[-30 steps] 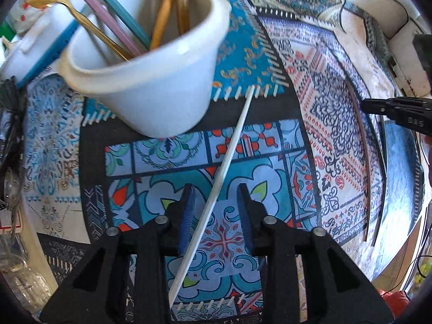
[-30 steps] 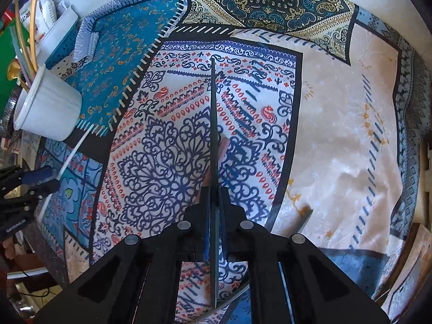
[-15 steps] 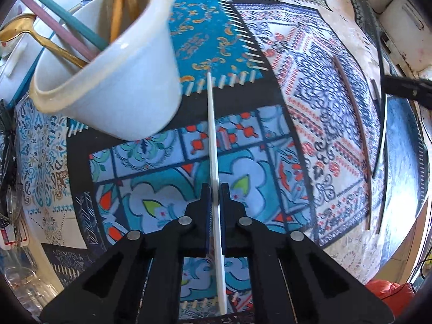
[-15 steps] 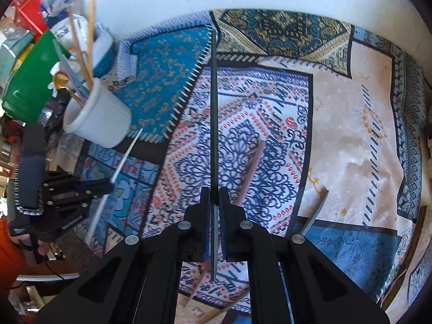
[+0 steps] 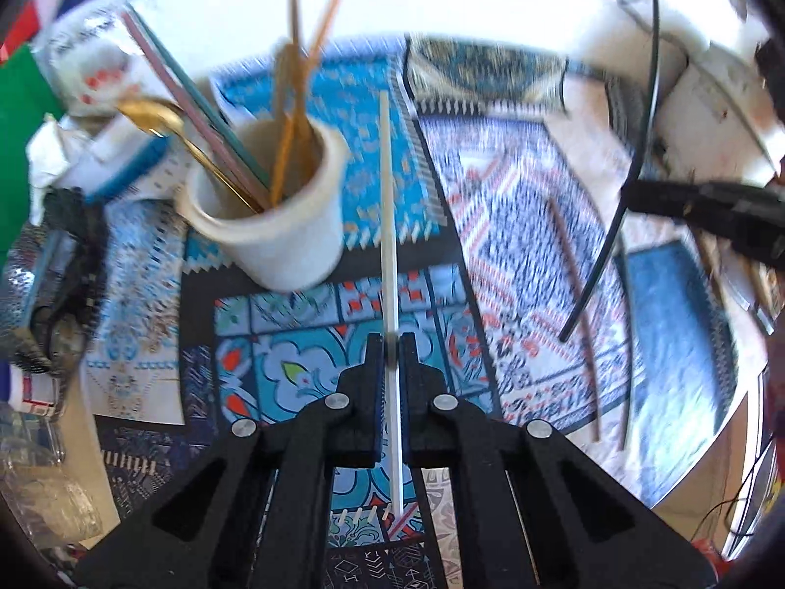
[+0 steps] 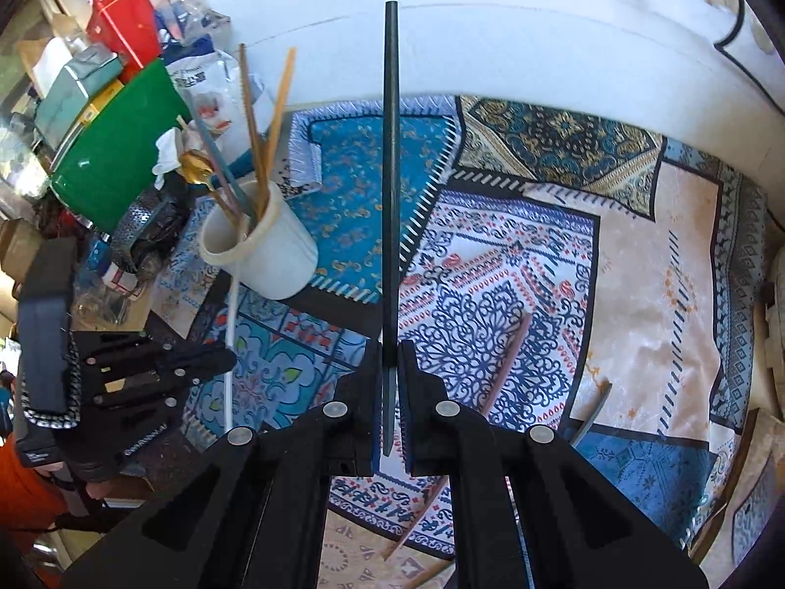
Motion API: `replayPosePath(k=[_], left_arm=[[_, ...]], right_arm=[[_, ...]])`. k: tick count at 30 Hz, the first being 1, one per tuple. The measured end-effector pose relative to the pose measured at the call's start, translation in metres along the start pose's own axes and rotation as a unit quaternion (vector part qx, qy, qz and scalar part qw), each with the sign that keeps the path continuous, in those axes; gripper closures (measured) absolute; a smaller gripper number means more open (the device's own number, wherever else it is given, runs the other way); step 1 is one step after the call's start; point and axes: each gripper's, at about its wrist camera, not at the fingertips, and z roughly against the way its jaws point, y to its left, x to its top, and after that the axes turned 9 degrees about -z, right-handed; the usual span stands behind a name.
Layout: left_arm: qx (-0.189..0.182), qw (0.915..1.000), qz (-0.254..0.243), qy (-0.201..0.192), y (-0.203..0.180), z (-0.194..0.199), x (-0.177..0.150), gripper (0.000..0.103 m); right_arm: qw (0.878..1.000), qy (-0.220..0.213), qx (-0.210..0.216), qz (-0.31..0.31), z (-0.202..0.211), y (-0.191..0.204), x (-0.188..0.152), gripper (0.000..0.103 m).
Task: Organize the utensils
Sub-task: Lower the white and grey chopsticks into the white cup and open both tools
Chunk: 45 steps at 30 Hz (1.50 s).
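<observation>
A white cup (image 5: 274,216) holding wooden chopsticks, a gold spoon and coloured sticks stands on the patterned cloth; it also shows in the right wrist view (image 6: 265,250). My left gripper (image 5: 391,343) is shut on a white chopstick (image 5: 387,206) and holds it above the cloth, just right of the cup. My right gripper (image 6: 390,353) is shut on a dark chopstick (image 6: 391,172), lifted off the cloth and pointing away. The left gripper (image 6: 223,361) with its white chopstick (image 6: 232,324) shows at the left of the right wrist view.
A brown chopstick (image 6: 508,358) and a grey one (image 6: 591,412) lie on the cloth (image 6: 638,294) to the right. Clutter stands behind the cup: a green bowl (image 6: 117,147), a red box (image 6: 122,24), bags and a dark basket (image 5: 54,265).
My left gripper closed on the white chopstick and lifted it off the cloth. My right gripper rose with the dark chopstick and tilted up.
</observation>
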Motion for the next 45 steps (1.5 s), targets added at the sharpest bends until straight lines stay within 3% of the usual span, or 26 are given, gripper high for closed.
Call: replayPosePath(k=[9,24,31,45], left_arm=[[0.022,0.9954,0.036,-0.086,0.033,0.062,0.024,0.100],[0.049,0.9806,0.054,-0.182,0.085,0.137,0.054,0.100],[0.037,0.9812,0.059,-0.180,0.108,0.124,0.069,0.100],[-0.019,0.9918,0.067,-0.107,0.133,0.049,0.064,0.100]], right_arm=[[0.998,-0.040,0.020,0.042,0.019,0.040,0.022,0.098],[0.990,-0.110,0.053,0.069,0.023,0.106,0.072,0.098],[0.992,-0.104,0.044,0.054,-0.007,0.123,0.085,0.098],[0.997,-0.043,-0.024,0.059,-0.078,0.127,0.074,0.097]])
